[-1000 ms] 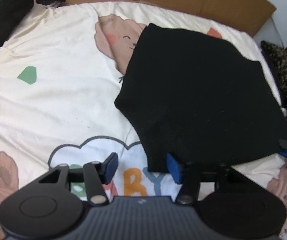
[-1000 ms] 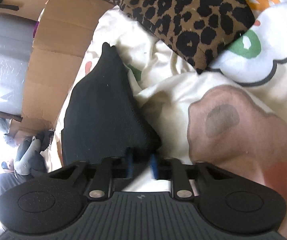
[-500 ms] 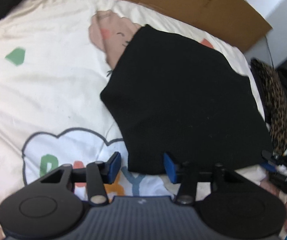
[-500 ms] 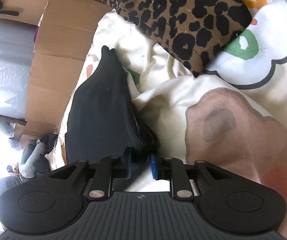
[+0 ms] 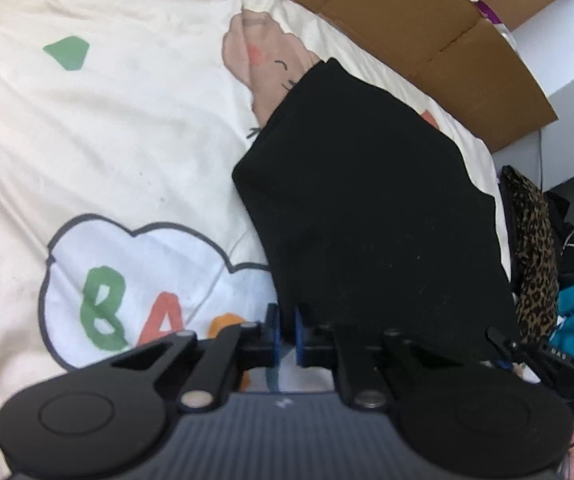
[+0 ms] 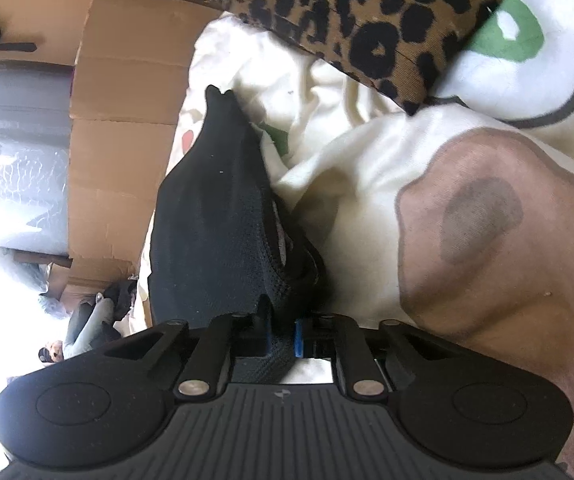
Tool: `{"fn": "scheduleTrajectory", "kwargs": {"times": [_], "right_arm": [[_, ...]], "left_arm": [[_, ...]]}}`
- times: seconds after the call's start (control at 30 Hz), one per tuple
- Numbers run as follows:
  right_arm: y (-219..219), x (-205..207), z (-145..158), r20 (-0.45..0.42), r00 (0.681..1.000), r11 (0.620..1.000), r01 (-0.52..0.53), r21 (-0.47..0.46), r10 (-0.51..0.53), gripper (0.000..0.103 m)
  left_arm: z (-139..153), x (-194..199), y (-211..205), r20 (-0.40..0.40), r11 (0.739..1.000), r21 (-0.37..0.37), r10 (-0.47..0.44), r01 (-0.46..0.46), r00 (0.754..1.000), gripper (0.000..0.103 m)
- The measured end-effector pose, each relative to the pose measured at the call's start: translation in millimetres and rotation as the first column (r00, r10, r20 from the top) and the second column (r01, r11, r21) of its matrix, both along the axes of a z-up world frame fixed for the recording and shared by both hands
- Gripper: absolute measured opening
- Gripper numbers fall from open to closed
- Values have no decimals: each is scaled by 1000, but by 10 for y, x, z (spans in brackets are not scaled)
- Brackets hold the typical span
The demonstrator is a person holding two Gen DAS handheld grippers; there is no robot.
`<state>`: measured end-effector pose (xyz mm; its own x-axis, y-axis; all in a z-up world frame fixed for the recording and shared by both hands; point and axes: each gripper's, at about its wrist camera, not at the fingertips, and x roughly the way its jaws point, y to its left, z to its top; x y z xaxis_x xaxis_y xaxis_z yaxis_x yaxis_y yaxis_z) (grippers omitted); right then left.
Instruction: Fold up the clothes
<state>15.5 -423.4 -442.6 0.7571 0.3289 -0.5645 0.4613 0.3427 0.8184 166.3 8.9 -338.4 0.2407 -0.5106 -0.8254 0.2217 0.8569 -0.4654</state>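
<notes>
Bedsheet (image 5: 107, 152) shows cloud-framed letters "BA" beside the black garment (image 5: 367, 208).

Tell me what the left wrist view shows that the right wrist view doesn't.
Only the left wrist view shows the cloud with coloured letters printed on the sheet, and the left tool pinching the near corner of the black garment. Only the right view shows the right tool gripping the garment's edge. Both show the garment, the leopard-print cushion and the cardboard.

Black garment's (image 5: 367, 208) near edge behind fingers (image 5: 273, 330)
</notes>
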Motion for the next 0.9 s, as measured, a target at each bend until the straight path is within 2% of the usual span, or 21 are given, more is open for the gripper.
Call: {"fn": "scheduleTrajectory", "kwargs": {"times": [0.37, 0.6, 0.9], "right_arm": [[39, -17, 276, -14, 996, 995, -88, -54, 87, 5], [84, -37, 360, -40, 988, 986, -153, -73, 150, 5], [89, -84, 520, -62, 973, 964, -231, -133, 224, 5]], "left_arm": [[373, 8, -14, 26, 996, 82, -38, 36, 999, 5], [466, -87, 22, 4, 988, 146, -51, 49, 999, 5], [517, -421, 111, -54, 984, 172, -41, 50, 998, 5]]}}
